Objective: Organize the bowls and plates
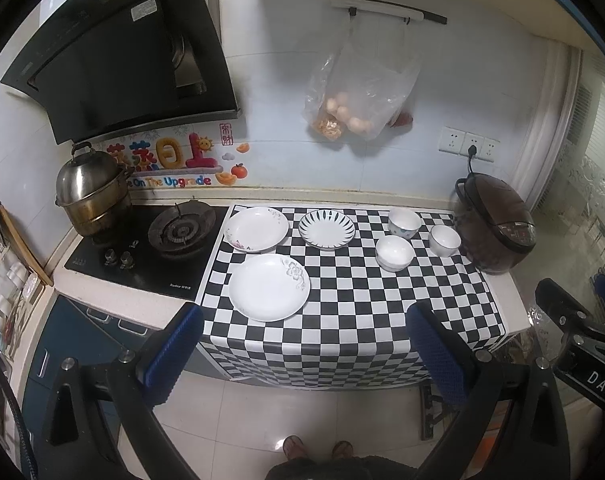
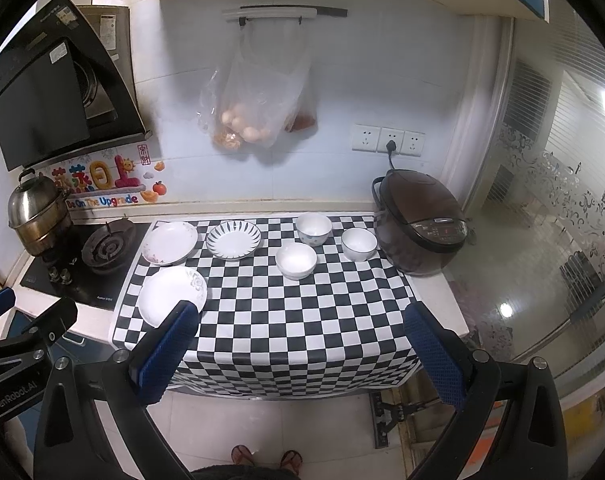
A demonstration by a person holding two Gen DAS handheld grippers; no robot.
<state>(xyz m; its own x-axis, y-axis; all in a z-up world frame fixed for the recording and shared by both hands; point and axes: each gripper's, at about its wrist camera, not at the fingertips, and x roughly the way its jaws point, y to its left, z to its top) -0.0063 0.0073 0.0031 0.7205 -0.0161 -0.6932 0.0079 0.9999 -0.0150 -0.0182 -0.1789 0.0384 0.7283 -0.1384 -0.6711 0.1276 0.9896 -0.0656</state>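
three white ceramic plates [image 1: 269, 287] [image 1: 257, 229] [image 1: 327, 229] on left of black-and-white checkered cloth [image 1: 350, 304], apart | three white bowls [image 1: 395, 252] [image 1: 405, 222] [image 1: 444, 240] far right, near brown rice cooker [image 1: 494, 228] | left gripper [image 1: 306, 356] spread wide, empty | right gripper [image 2: 302, 356] spread wide, empty, both near cloth's near edge

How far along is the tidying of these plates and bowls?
Nothing looks done yet. Three plates lie apart on the checkered cloth: the near floral plate, the pink-flowered plate and the striped plate. Three bowls stand unstacked by the rice cooker. Nothing is in hand: the left tool and right tool are open and empty, short of the counter. All the stacking is left.
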